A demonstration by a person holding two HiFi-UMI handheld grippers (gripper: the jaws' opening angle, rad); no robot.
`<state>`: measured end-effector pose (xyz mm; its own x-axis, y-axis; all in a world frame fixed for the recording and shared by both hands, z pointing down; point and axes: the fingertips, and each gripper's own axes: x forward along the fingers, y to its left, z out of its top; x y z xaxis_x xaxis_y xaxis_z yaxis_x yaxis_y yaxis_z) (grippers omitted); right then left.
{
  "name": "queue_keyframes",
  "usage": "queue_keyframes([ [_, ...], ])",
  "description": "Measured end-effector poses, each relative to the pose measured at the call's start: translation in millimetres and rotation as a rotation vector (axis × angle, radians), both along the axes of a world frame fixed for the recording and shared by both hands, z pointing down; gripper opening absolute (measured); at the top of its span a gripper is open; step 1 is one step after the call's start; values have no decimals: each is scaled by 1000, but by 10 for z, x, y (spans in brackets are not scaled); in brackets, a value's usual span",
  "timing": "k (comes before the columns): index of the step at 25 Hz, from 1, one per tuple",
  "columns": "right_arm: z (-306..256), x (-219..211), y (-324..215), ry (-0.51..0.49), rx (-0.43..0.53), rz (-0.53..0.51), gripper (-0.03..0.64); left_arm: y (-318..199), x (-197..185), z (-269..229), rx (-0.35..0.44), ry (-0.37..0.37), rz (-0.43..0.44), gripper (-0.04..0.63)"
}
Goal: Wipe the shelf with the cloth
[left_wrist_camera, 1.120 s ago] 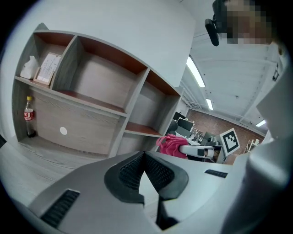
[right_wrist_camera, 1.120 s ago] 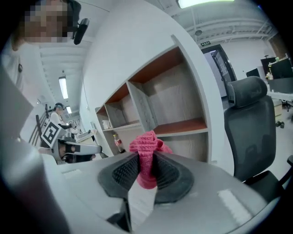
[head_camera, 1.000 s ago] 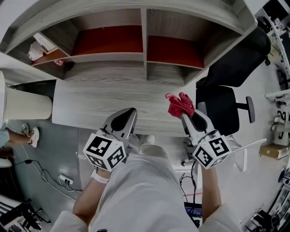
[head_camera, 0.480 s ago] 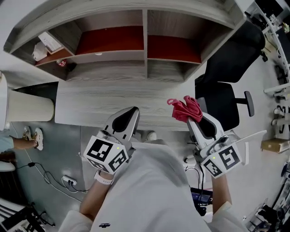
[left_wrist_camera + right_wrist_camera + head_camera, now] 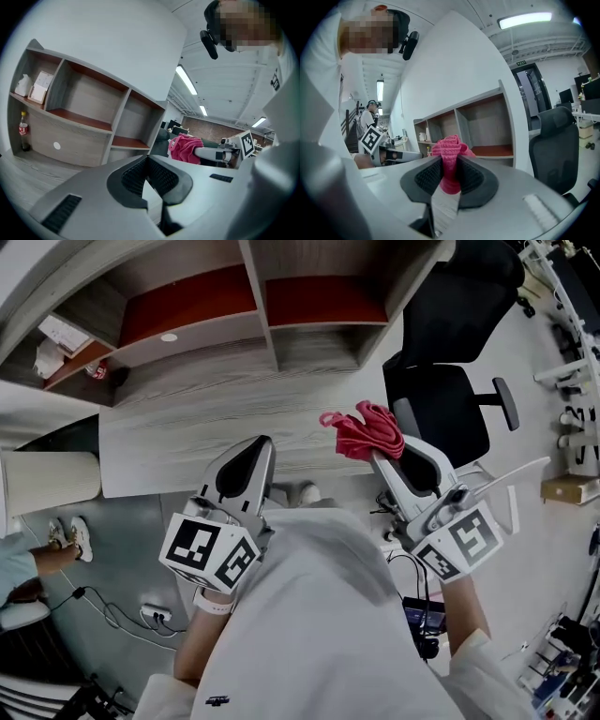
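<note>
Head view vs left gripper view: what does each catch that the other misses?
Head view only: the floor with cables, and the marker cube on the left gripper, seen from above.
Left gripper view only: the ceiling lights, and the left tongs seen end-on, pads together with nothing between them.
Both: the shelf with its red-brown boards, and the pink cloth bunched in the right tongs.

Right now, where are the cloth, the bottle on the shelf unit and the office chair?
cloth (image 5: 364,432), head view, middle of the bunched pink fabric.
bottle (image 5: 22,133), left gripper view, its labelled body.
office chair (image 5: 441,416), head view, its seat.
</note>
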<state>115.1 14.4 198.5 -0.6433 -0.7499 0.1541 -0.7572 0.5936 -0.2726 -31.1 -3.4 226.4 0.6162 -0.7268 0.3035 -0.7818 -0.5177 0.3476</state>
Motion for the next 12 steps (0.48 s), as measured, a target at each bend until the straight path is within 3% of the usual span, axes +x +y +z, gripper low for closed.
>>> queue_keyframes([
  [3,-16,11,-25,-47,-1,38,89,44,26,10,0,-1,7,6],
  [6,-41,-33,-10,19,36,41,89,84,46,7,-8,1,3,6],
  [12,24,-2,46,-8,26,53,89,104,76,-21,-10,0,8,6],
])
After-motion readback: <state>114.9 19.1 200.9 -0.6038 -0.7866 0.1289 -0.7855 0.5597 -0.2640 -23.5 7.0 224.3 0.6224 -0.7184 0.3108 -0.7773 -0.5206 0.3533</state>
